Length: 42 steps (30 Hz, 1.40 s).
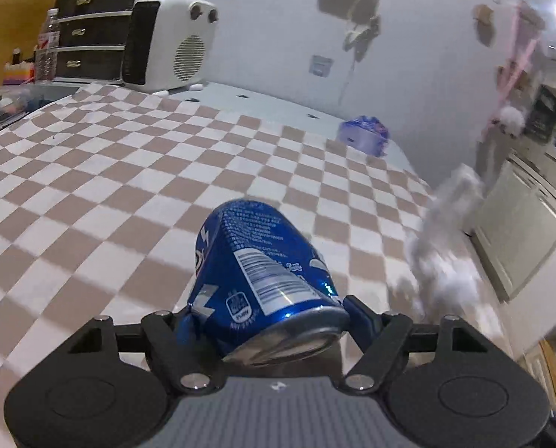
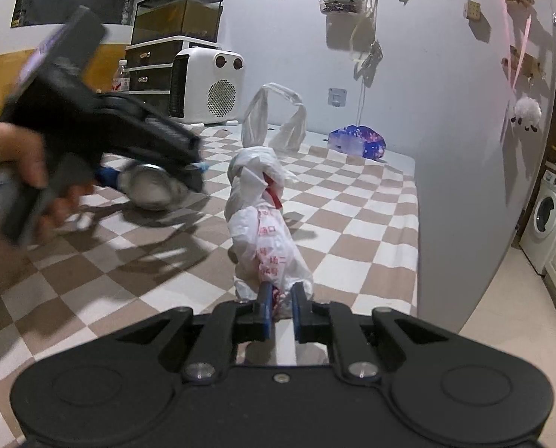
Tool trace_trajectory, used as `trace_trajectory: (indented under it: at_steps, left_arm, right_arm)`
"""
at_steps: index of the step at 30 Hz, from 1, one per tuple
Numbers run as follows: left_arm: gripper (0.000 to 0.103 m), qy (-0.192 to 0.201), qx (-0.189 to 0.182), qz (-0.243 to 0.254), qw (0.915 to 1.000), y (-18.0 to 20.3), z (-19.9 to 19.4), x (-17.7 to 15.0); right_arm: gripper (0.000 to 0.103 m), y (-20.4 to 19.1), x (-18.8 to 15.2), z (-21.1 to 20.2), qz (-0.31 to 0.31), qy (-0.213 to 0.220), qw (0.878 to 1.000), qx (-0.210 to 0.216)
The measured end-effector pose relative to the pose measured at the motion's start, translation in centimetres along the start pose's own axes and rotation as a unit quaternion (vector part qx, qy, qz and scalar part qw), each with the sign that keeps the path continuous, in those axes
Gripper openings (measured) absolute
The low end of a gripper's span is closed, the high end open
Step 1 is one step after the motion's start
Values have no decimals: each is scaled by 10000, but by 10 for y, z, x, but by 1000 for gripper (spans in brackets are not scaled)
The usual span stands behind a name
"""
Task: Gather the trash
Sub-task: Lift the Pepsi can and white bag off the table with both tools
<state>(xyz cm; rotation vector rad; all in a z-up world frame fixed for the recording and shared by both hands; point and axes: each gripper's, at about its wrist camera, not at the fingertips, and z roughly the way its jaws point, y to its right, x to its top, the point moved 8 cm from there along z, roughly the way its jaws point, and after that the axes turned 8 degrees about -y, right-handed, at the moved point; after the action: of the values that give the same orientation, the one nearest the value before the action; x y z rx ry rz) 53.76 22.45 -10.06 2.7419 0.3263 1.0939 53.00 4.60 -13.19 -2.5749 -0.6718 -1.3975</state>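
I am clamping the can [image 1: 263,276] in my left gripper [image 1: 266,321]; my right gripper [image 2: 280,308] is pinching the bag [image 2: 266,231] at twelve o'clock, so I should be lifting its mouth wide.

A brown-and-white checkered cloth [image 1: 128,194] covers the desk. The crushed can [image 1: 263,261] is glossy blue with white lettering, a white barcode panel and a silver rim. The plastic bag [image 2: 266,231] is white with red print (a red strip shows near its knot). Both tools are black with blue pads [image 2: 265,311]. Behind, a white heater [image 2: 207,86] and a purple-patterned packet [image 2: 358,140].
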Motion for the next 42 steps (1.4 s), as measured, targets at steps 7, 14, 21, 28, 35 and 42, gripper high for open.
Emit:
trace_trajectory:
  at_steps: [7,14,21,28,35,42]
  left_arm:
    - [75,-79,-362,576,9977,5,-57,-58]
    - [74,-214,-893,1260,9878,31,-107,-117]
    - [69,-334,-1333,2006,9700,51,-153,-173]
    - [68,-457,-1455,2163,9643,39,-179,-212]
    - [68,-442,-1355,2233,9643,25,-194,-229]
    - [68,-142,-322,2937,9553,13,-208,-230]
  right_arm:
    - [9,-1,-1,-27,311,-14,9988,376]
    - [9,-10,-18,-77,311,-71,9979,566]
    - [9,-13,-45,-133,624,-71,9941,881]
    - [16,-24,-54,-184,599,16,9916,1142]
    - [72,-52,-35,-168,-121,111,9939,1088]
    - [69,-77,-46,-119,80,-662,9862,1516]
